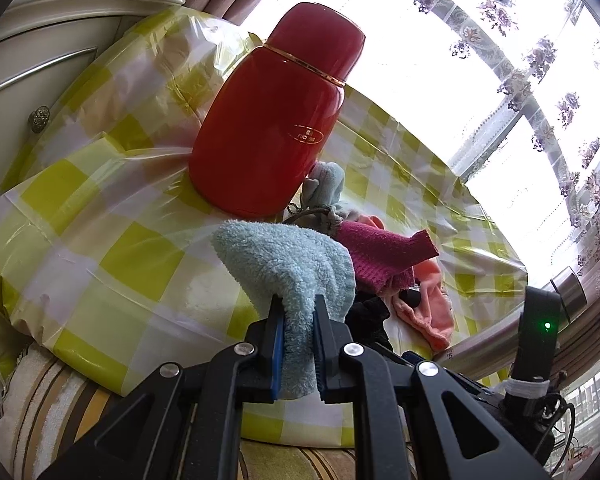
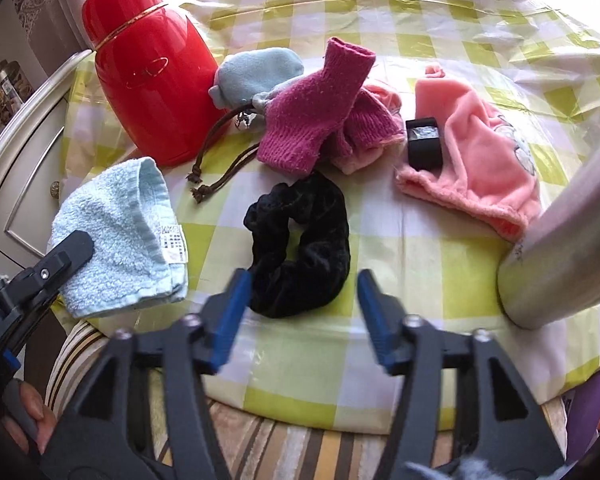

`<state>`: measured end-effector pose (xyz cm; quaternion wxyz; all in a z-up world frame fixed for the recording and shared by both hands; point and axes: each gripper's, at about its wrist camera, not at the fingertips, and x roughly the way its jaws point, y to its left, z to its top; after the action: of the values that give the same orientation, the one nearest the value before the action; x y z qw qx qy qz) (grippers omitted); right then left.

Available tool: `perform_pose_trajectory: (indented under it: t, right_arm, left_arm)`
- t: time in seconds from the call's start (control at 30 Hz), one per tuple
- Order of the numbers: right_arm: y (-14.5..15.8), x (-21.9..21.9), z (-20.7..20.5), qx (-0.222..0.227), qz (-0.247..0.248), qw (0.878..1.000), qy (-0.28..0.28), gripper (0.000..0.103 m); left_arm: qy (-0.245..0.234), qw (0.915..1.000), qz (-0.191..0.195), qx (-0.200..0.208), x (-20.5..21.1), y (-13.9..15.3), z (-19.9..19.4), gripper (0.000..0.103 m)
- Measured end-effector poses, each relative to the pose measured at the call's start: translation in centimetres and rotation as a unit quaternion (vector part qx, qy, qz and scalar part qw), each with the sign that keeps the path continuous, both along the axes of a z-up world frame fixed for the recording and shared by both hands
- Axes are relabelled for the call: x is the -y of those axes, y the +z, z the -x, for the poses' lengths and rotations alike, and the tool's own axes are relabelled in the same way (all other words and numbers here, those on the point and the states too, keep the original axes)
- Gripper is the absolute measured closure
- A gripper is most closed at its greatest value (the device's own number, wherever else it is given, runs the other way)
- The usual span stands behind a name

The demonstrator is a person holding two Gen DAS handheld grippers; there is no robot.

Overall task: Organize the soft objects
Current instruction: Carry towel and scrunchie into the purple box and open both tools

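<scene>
Broadly, the table (image 2: 420,264) wears a yellow-and-white checked plastic cloth (image 1: 112,240) and carries everything else. At its far left corner stands a red flask (image 2: 148,76) with a gold band, upright. A metal cylinder (image 2: 560,256) rises at the near right edge.

Next in size, a pink fleece piece (image 2: 476,152) lies on the right side, with a small black box (image 2: 424,142) resting against its left edge. Left of that sits a magenta knitted sock (image 2: 312,120), heaped over a second magenta piece and touching a pale blue drawstring pouch (image 2: 256,76) just beside the flask; the pouch's brown cords (image 2: 216,160) trail toward the near side.

A light blue terry towel (image 2: 120,240) hangs at the near left edge, pinched between the fingers of the left hand-held gripper (image 1: 298,320), which is closed on its fold. A black velvet scrunchie (image 2: 304,244) lies flat in the middle near side. The right hand-held gripper (image 2: 302,300) hovers just before it, fingers spread wide, holding nothing, the scrunchie lying between and just beyond the blue pads (image 2: 232,312).
</scene>
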<state>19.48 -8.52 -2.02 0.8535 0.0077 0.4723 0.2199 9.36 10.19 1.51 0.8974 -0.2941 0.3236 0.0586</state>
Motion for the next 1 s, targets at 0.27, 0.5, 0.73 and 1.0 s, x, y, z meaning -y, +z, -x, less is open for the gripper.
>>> perform_pose_trajectory:
  t: [0.27,0.5,0.73,1.0]
  right_arm:
    - [-1.7,-3.2,-2.8,-0.008,0.050,0.999,0.002,0.032]
    - [-1.3,-3.6,-1.2,0.007,0.056,0.998,0.036,0.083]
    - [0.8,0.3,2.5,0.034,0.026,0.999,0.025,0.084]
    - [3.3,7.2,6.5,0.046,-0.010,0.999,-0.020,0.084]
  left_arm:
    - [-0.003,1.0000,0.002,-0.005,-0.2,-0.4,-0.2,0.090]
    - [-0.009,1.0000,-0.002,-0.003,0.2,-0.2,-0.2,0.090]
    - [-0.037,0.9992,0.003,0.013,1.8,1.1,0.3,0.090]
    - [-0.107,0.9932,0.032,0.032,7.3,2.8,1.6,0.090]
